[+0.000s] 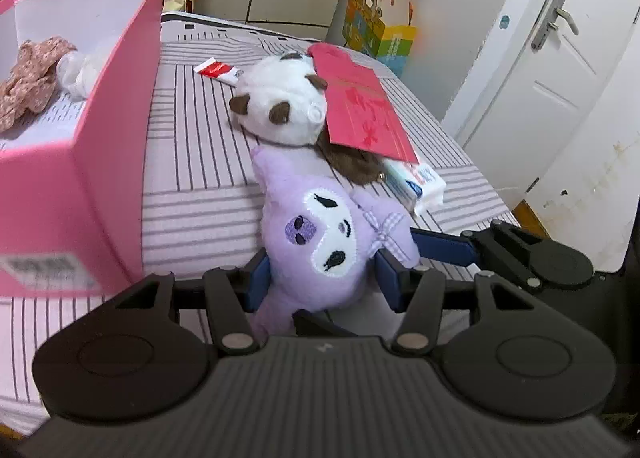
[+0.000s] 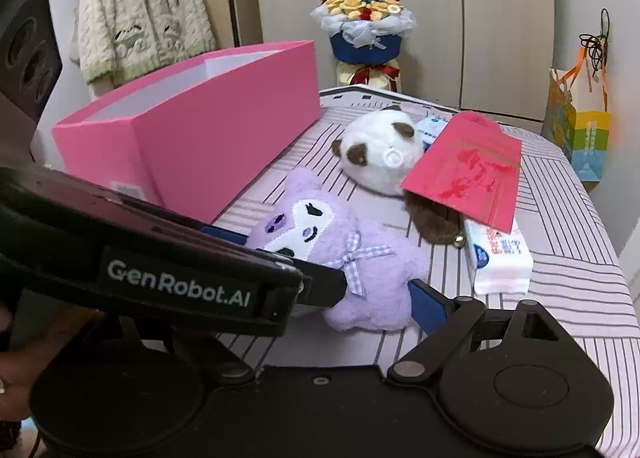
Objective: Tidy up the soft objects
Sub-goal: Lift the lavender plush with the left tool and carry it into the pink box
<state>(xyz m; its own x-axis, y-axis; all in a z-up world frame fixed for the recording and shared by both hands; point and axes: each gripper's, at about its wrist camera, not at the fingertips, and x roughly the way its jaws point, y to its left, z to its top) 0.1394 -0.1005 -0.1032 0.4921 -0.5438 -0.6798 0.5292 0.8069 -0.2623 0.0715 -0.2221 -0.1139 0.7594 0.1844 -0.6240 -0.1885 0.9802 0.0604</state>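
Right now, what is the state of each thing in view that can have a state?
Pink box: open, no lid, cloth items inside.
Purple plush: lying on the striped table, between the left gripper's pads.
Left gripper: closed on the purple plush.
Right gripper: open, beside the plush.
Panda plush: lying, partly under the red envelope.
Door: shut.

Two plush toys lie on the striped bed: one purple plush [image 1: 320, 234] and one white-and-brown panda plush [image 1: 280, 98]. One pink box [image 1: 116, 130] stands beside them, with two soft items inside, one floral cloth [image 1: 28, 78] and one white bundle [image 1: 80, 72]. There is one red envelope [image 1: 360, 102], one tissue pack [image 1: 420, 182], one small red-and-white tube [image 1: 218, 70], and two grippers, left gripper [image 1: 320, 278] and right gripper [image 2: 352, 298]
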